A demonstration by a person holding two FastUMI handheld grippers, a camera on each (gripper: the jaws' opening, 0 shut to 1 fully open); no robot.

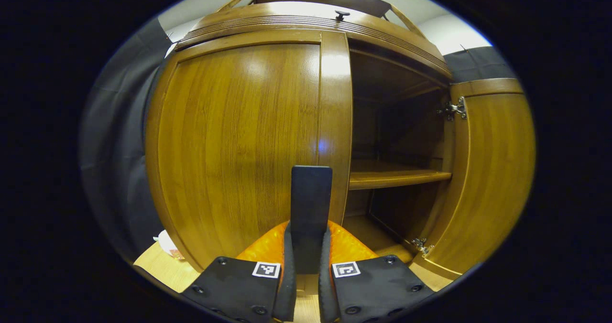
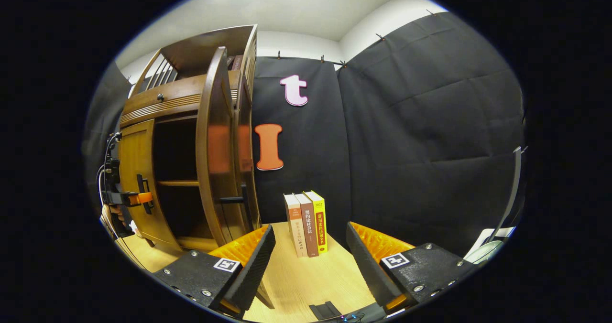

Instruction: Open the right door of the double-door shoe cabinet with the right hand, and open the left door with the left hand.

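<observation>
Left gripper (image 1: pixel 310 265): fingers clamped together on the dark upright handle (image 1: pixel 311 203) of the left door (image 1: pixel 239 141), which sat closed against the shoe cabinet (image 1: pixel 306 22).
Right gripper (image 2: pixel 310 261): fingers spread wide apart, holding nothing, above the light wooden table (image 2: pixel 311 280).
Right door (image 2: pixel 217 146): swung open, seen edge-on in the right gripper view, its dark handle (image 2: pixel 234 199) sticking out; in the left gripper view its inner face (image 1: pixel 492 170) and two metal hinges (image 1: pixel 454 109) showed.
Cabinet inside: a wooden shelf (image 1: pixel 397 177) across the open half.
Writing: three upright books (image 2: pixel 307 223) stood on the table just beside the open door; the spines carried print, and "2022" could be made out on the yellow one.
Seen from the right gripper view: the left gripper (image 2: pixel 143 198) at the left door, far off, with cables above it.
Cabinet top: a small dark knob (image 1: pixel 342 14).
</observation>
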